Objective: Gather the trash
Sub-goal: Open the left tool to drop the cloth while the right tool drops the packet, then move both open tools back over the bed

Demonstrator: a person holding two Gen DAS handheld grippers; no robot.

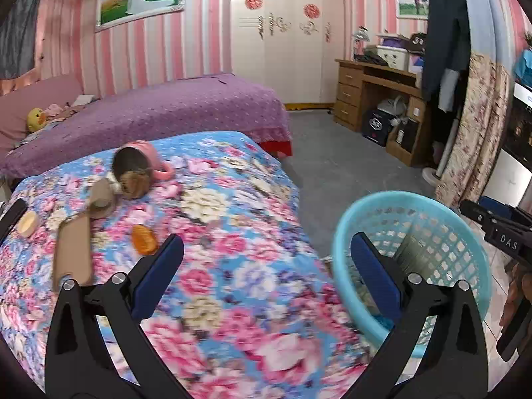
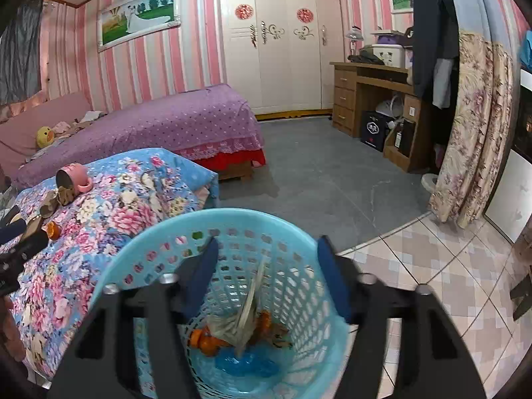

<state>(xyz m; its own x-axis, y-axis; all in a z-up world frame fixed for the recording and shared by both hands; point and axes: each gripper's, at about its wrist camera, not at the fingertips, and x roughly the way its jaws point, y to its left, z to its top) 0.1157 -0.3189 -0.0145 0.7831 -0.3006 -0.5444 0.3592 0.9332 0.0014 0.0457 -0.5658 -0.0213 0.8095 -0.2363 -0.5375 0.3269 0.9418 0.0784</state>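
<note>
A light-blue plastic basket (image 1: 465, 252) stands beside the floral bedspread (image 1: 232, 249); in the right wrist view the basket (image 2: 159, 252) holds a crumpled paper (image 2: 246, 312), an orange piece (image 2: 206, 340) and a blue wrapper (image 2: 246, 364). My right gripper (image 2: 266, 259) is open and empty over the basket's mouth. My left gripper (image 1: 266, 256) is open and empty above the bedspread. On the bed lie an orange wrapper (image 1: 144, 239), cardboard pieces (image 1: 73, 252), a paper roll (image 1: 101, 199), a brown crumpled scrap (image 1: 134, 179) and a tipped pink mug (image 1: 143, 158).
A round tan object (image 1: 27, 223) lies at the bed's left edge. A purple bed (image 1: 173, 113) stands behind. A wooden desk (image 1: 375, 96), a hanging coat (image 1: 445, 33) and a floral curtain (image 1: 478, 126) are at the right. Grey carpet (image 2: 316, 173) meets tiled floor (image 2: 432, 266).
</note>
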